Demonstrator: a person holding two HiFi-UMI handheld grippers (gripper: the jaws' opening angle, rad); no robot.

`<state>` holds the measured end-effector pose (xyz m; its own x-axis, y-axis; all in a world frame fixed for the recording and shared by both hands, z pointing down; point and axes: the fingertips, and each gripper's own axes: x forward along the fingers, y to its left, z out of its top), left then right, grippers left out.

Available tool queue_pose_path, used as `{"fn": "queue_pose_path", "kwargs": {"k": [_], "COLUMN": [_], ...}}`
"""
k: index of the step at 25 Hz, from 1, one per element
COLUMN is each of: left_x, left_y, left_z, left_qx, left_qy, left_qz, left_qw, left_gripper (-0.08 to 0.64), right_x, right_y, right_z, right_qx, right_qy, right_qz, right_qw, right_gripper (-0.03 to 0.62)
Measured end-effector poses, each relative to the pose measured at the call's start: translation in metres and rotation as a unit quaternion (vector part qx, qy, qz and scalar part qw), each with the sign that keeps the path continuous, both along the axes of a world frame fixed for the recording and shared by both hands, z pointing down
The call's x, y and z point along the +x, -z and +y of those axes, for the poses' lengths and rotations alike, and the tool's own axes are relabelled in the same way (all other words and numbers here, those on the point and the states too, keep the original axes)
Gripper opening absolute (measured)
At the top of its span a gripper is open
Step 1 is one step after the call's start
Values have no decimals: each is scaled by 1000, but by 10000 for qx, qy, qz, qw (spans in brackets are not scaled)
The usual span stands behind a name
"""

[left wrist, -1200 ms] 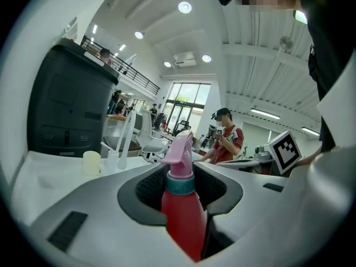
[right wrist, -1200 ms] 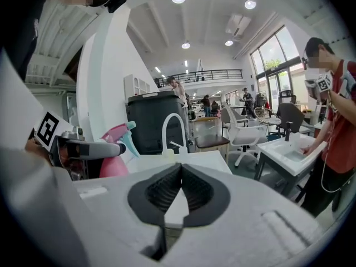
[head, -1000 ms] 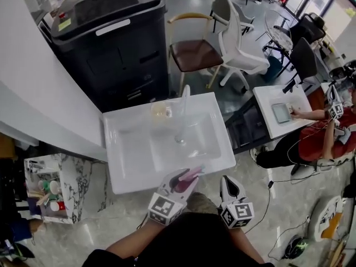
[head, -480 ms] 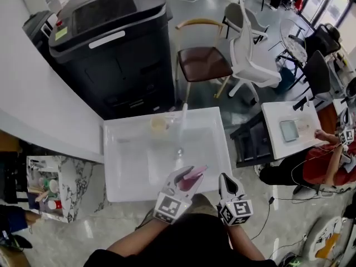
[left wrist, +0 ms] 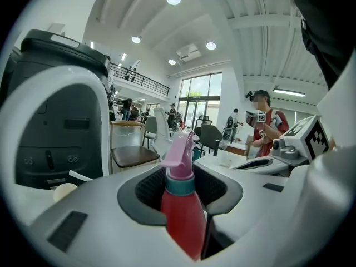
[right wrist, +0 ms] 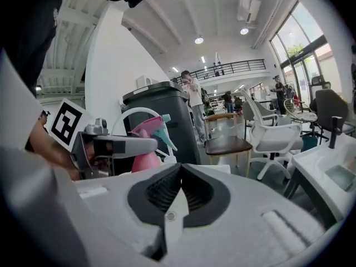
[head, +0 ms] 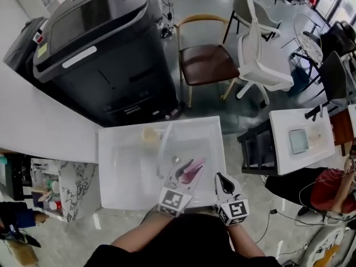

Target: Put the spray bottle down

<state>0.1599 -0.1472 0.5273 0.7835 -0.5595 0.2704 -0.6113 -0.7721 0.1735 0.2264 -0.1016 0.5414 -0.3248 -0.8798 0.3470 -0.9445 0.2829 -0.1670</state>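
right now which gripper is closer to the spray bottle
Left. The left gripper is shut on the spray bottle, holding it over the sink. The right gripper is beside it, jaws together and empty, not touching the bottle.

The left gripper (head: pixel 185 173) is held ahead of the body, jaws clamped on the spray bottle (left wrist: pixel 181 204). The right gripper (head: pixel 221 179) is held just beside it, jaws pressed together with nothing between.

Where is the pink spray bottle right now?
The spray bottle is low and centre in the head view, clamped in the left gripper over the white sink, the right gripper beside it.
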Motion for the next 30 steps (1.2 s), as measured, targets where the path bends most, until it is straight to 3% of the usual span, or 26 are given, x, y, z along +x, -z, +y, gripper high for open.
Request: {"fn": "queue_pose_path", "kwargs": {"k": [4, 8, 14, 19, 21, 24, 27, 30], "left_x": [19, 32, 43, 42, 43, 45, 50, 55], "left_y": [-20, -28, -64, -75, -74, -82, -87, -98], "left_z": [-41, -84, -135, -178, -191, -207, -215, -217], "left_qx": [175, 56, 48, 370, 335, 571, 497, 736], "left_qy": [300, 862, 1227, 1347, 1481, 1417, 1611, 1498], "left_qz": [-192, -91, -99, -547, -377, -491, -166, -338], "left_qw": [9992, 9962, 9924, 9887, 9877, 9870, 9855, 9854], "left_gripper": [155, 155, 156, 155, 155, 156, 156, 156], "right_x": [21, 41, 46, 43, 39, 36, 37, 42], "right_y": [-13, -23, -36, -43, -46, -52, -56, -62], "right_z": [-40, -76, -111, -134, -140, -147, -152, -149], "right_qx": [-21, -40, 70, 137, 207, 159, 93, -28], "right_qy": [227, 401, 1122, 1462, 1629, 1762, 1723, 1669], "right_qz": [25, 73, 276, 379, 405, 423, 328, 232], "right_qw": [9997, 9992, 9933, 9884, 9856, 9833, 9844, 9857], "right_gripper": [-2, -2, -2, -2, -2, -2, -2, -2]}}
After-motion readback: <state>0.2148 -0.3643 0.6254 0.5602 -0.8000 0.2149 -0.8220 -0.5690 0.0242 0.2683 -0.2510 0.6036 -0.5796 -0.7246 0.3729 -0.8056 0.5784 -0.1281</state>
